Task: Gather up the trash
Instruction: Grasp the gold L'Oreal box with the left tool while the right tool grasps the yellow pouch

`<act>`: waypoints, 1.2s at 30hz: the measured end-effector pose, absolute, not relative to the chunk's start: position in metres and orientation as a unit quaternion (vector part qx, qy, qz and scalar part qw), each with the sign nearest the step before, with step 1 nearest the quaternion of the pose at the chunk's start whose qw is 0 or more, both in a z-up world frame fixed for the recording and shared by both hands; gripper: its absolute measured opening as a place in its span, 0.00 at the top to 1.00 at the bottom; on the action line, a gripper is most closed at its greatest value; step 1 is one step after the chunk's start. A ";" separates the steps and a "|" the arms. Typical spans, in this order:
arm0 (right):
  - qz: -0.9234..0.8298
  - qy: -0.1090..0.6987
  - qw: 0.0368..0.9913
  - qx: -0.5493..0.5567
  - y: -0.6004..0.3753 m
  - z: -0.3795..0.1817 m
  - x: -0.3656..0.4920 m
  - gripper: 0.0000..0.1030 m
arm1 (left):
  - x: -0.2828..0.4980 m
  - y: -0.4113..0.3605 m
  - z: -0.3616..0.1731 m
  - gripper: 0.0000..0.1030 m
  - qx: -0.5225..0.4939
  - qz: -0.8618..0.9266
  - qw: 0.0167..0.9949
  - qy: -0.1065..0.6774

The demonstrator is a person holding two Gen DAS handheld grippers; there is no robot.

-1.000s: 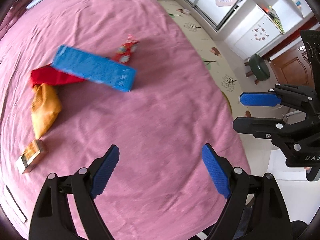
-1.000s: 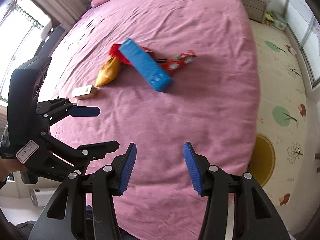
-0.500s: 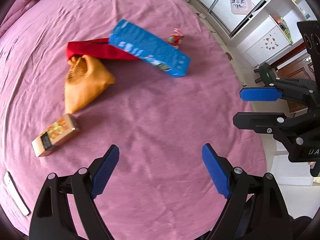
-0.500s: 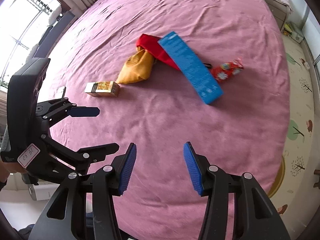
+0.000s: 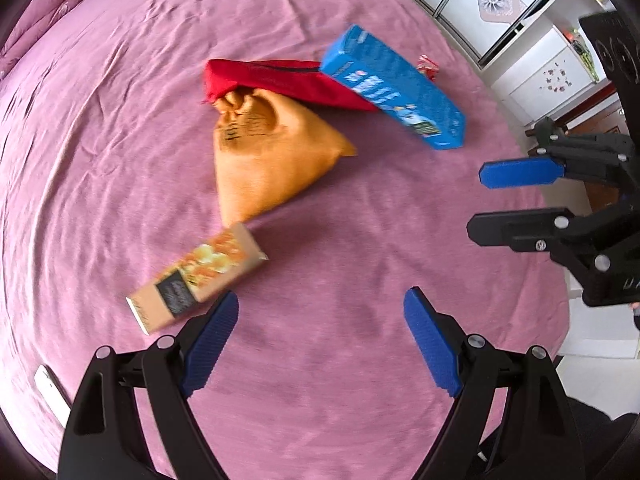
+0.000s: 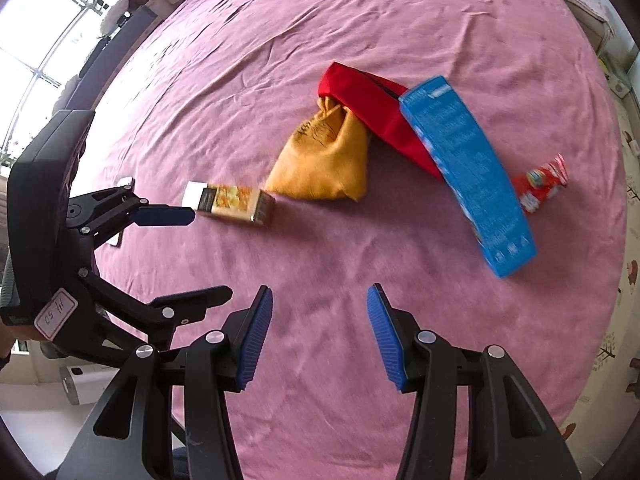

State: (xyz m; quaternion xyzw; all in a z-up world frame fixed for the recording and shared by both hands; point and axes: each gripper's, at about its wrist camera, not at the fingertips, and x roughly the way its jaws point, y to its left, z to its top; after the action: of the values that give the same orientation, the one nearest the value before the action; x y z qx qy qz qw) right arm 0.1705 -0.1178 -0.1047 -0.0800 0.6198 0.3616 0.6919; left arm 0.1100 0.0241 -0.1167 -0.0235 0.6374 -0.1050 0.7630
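Trash lies on a pink bed (image 5: 120,160): a small tan box (image 5: 196,276) (image 6: 232,202), an orange drawstring pouch (image 5: 272,152) (image 6: 324,160), a red cloth bag (image 5: 276,80) (image 6: 368,104), a long blue box (image 5: 392,88) (image 6: 468,168) leaning on the red bag, and a red wrapper (image 6: 540,184) (image 5: 428,66). My left gripper (image 5: 320,348) is open and empty, its left finger just below the tan box. My right gripper (image 6: 320,336) is open and empty, above bare sheet in front of the pile.
A white flat object (image 5: 50,388) lies on the bed at the lower left. The bed edge and patterned floor (image 6: 624,240) lie to the right. Wardrobe doors (image 5: 480,4) stand beyond the bed. A window (image 6: 48,40) is at the left.
Both grippers have moved in closer to the pile, which looms larger and has shifted right in both views. The tan box now sits at my left fingertip. Both stay open.
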 end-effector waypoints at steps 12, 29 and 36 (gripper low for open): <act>0.351 0.642 0.677 -0.073 -0.071 -0.136 0.204 0.52 | 0.140 0.082 -0.148 0.18 0.012 -0.108 0.750 0.653; 0.323 0.671 0.665 -0.059 -0.060 -0.170 0.241 0.51 | 0.151 0.082 -0.205 0.18 0.053 -0.158 0.701 0.693; 0.319 0.685 0.653 -0.048 -0.050 -0.186 0.261 0.39 | 0.153 0.083 -0.226 0.37 0.043 -0.141 0.695 0.704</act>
State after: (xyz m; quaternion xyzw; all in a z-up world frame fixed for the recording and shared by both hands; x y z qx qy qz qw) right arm 0.2607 -0.0503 -0.1863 -0.0481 0.6847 0.3195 0.6533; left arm 0.1529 0.0828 -0.2264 0.0431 0.7036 -0.1407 0.6952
